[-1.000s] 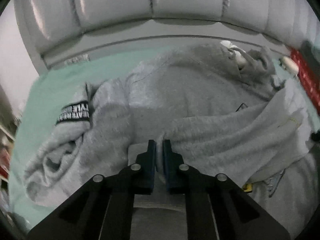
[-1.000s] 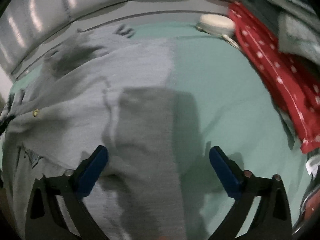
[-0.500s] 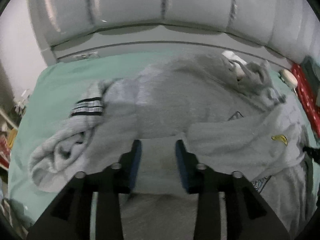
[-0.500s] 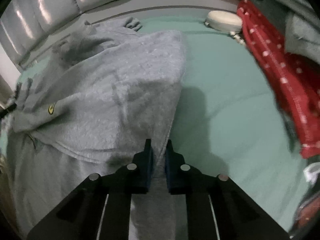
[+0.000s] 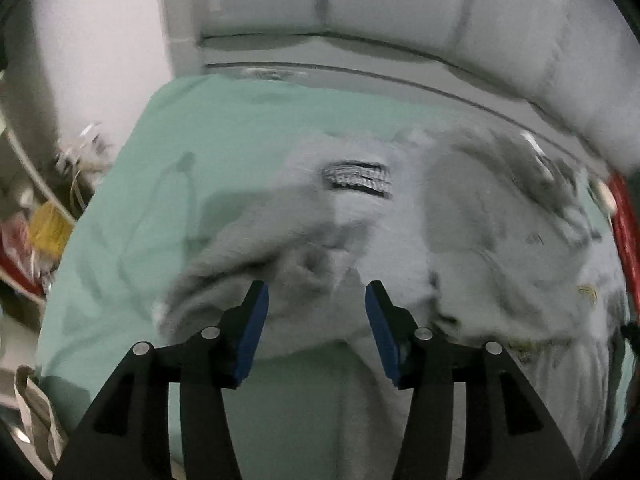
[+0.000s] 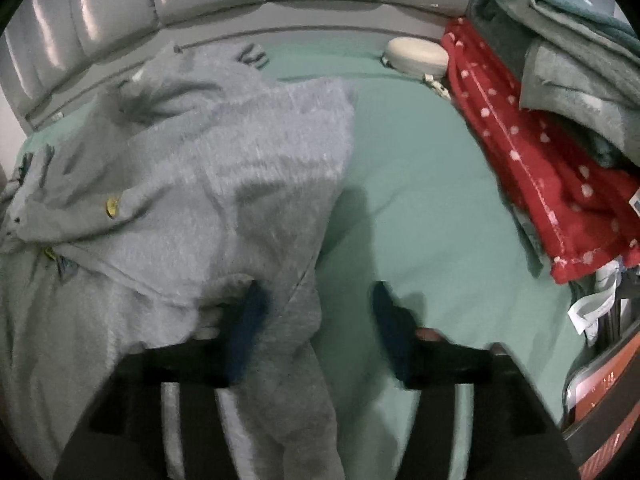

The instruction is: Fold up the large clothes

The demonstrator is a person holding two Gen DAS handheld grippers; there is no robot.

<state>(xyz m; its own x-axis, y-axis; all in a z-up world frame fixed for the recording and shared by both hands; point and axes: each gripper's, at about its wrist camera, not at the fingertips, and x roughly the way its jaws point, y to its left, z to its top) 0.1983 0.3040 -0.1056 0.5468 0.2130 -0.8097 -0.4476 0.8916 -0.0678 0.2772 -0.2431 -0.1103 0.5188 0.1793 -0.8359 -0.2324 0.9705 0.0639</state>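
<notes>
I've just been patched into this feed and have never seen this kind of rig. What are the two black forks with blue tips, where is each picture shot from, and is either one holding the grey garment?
There is no robot arm here: a person holds one two-finger gripper in each hand, and each gripper carries a fisheye camera looking forward along its fingers. One picture comes from the left gripper, the other from the right gripper.

Below them lies a fluffy grey hooded sweatshirt, partly folded, on a mint green bed sheet. A padded grey headboard stands behind. To the right are a red blanket with white dots, a stack of grey-green towels and a round white case.

Nothing is held. Both grippers' jaws have just been opening and stand apart, over the sweatshirt but not pinching it.
</notes>
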